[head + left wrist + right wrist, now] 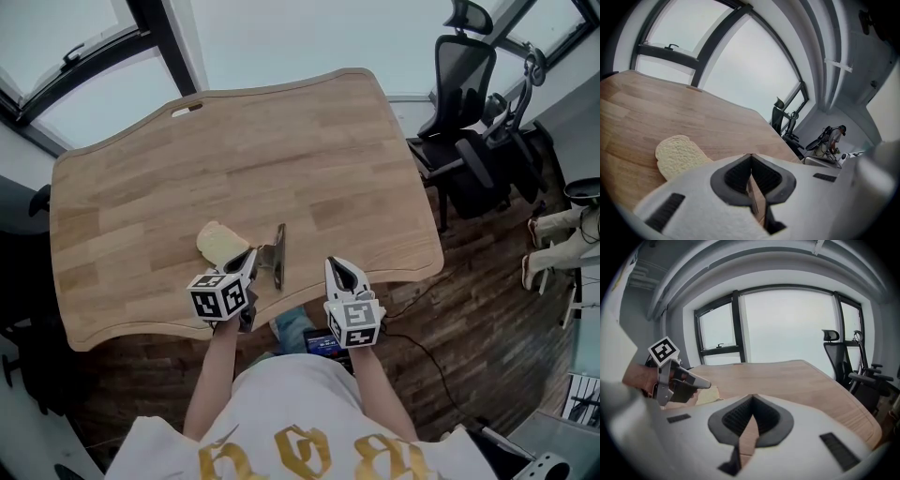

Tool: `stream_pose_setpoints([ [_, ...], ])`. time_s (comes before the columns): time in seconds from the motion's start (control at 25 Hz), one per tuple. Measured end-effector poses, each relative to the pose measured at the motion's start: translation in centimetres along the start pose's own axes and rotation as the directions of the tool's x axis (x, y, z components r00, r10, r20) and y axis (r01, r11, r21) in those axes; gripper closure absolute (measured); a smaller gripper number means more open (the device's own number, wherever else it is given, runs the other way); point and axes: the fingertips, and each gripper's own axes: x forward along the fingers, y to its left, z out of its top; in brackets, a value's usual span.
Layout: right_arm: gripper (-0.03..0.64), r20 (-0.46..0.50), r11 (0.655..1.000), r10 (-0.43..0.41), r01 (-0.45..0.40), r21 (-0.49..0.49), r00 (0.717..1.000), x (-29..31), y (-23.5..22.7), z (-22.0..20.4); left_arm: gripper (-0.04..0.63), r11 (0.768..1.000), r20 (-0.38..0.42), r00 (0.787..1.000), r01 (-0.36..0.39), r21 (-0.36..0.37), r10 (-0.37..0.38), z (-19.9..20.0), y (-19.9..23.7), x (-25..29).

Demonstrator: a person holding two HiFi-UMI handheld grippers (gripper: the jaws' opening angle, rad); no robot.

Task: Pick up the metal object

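The metal object (276, 255), a flat grey tool with a long blade, lies on the wooden table (281, 150) near its front edge. A slice of bread (221, 243) lies just left of it and also shows in the left gripper view (679, 153). My left gripper (249, 257) hovers between the bread and the metal object, jaws shut and empty (751, 157). My right gripper (335, 266) is at the table's front edge, right of the metal object and apart from it, with jaws shut and empty (752, 397). In the right gripper view the left gripper (675, 378) is at the left.
Black office chairs (466, 89) stand off the table's right side on a dark wood floor (487, 309). The table's front edge (309, 302) runs just under both grippers. Windows (787, 324) lie beyond the far edge. A person (833, 137) stands far off.
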Motion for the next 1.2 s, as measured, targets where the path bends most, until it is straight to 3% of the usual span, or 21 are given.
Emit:
stream_pose_setpoints([
  [0.4, 0.606, -0.073, 1.000, 0.025, -0.024, 0.014, 0.997, 2.0, 0.0, -2.0, 0.573, 0.998, -0.150, 0.988, 0.022, -0.063, -0.031, -3.3, 1.5, 2.2],
  [0.48, 0.606, -0.084, 1.000, 0.024, -0.023, 0.013, 0.996, 2.3, -0.2, -2.4, 0.542, 0.998, -0.176, 0.984, 0.024, -0.066, -0.035, -3.8, 1.7, 2.7],
  [0.6, 0.606, -0.101, 1.000, 0.026, -0.025, 0.012, 0.995, 2.9, -0.3, -2.8, 0.486, 0.997, -0.201, 0.979, 0.027, -0.079, -0.042, -4.1, 1.9, 3.4],
  [1.2, 0.606, -0.160, 0.999, 0.048, -0.044, 0.027, 0.986, 6.0, -1.0, -3.6, 0.471, 0.987, -0.320, 0.942, 0.059, -0.149, -0.105, -5.7, 2.3, 5.8],
])
